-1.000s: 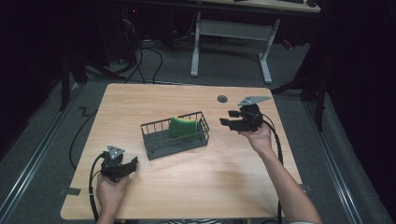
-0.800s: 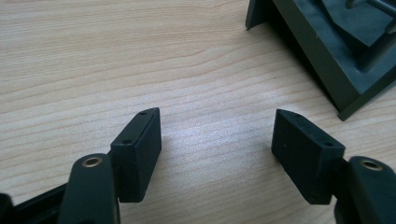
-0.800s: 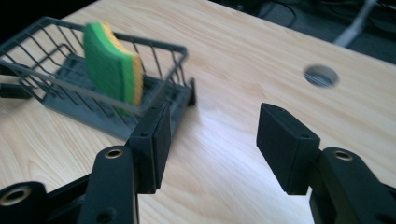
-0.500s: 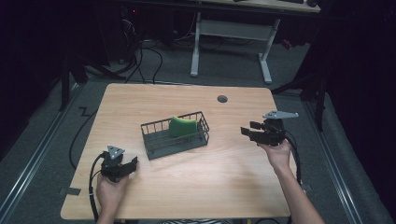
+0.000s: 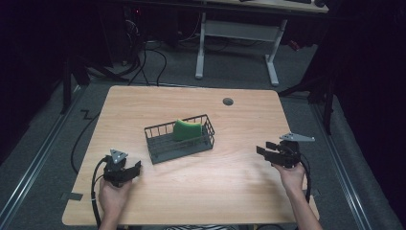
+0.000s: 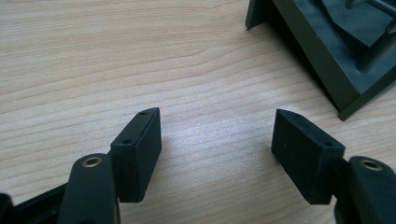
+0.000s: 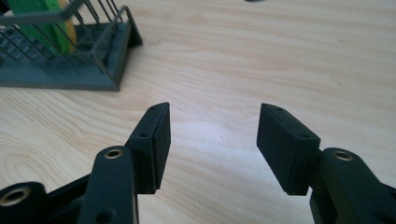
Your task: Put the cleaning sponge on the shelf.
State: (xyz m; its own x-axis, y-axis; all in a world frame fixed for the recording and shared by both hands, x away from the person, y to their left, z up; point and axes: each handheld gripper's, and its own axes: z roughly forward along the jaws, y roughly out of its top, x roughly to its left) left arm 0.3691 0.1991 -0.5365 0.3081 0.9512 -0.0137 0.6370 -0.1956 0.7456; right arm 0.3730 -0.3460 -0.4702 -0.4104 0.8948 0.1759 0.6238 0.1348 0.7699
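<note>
High view. Pale wooden table point(image 5: 191, 191) with a small round grey grommet point(image 5: 228, 101) near its far edge. Dark grey wire basket point(image 5: 179, 139) at the table's middle, holding 1 green sponge point(image 5: 186, 129) that stands on edge toward the basket's far right end. Left gripper point(image 5: 135, 168), black with a grey three-cornered plate on top, held in the person's left hand point(image 5: 114, 196) near the front left edge; its fingers point toward the basket's near left corner, which lies a little ahead of them. Right gripper point(image 5: 262, 148), same build, held in the right hand point(image 5: 291, 176) near the right edge; its fingers point left, and the basket lies well apart from their tips. Neither gripper touches the basket or the sponge.

Left gripper view. 2 black fingers point(image 6: 137, 151) spread wide, bare table grain between them, nothing clamped. The basket's solid dark base corner point(image 6: 322, 56) lies ahead of and beyond the right-hand finger, apart from it.

Right gripper view. 2 black fingers point(image 7: 149, 144) spread wide, empty, with bare table between them. The wire basket point(image 7: 93, 70) lies ahead and to the left of the left-hand finger, well clear of its tip. The green sponge point(image 7: 35, 21) shows behind the basket wires, with a yellow edge on its right side. The table surface directly ahead of both fingertips is bare wood.
</note>
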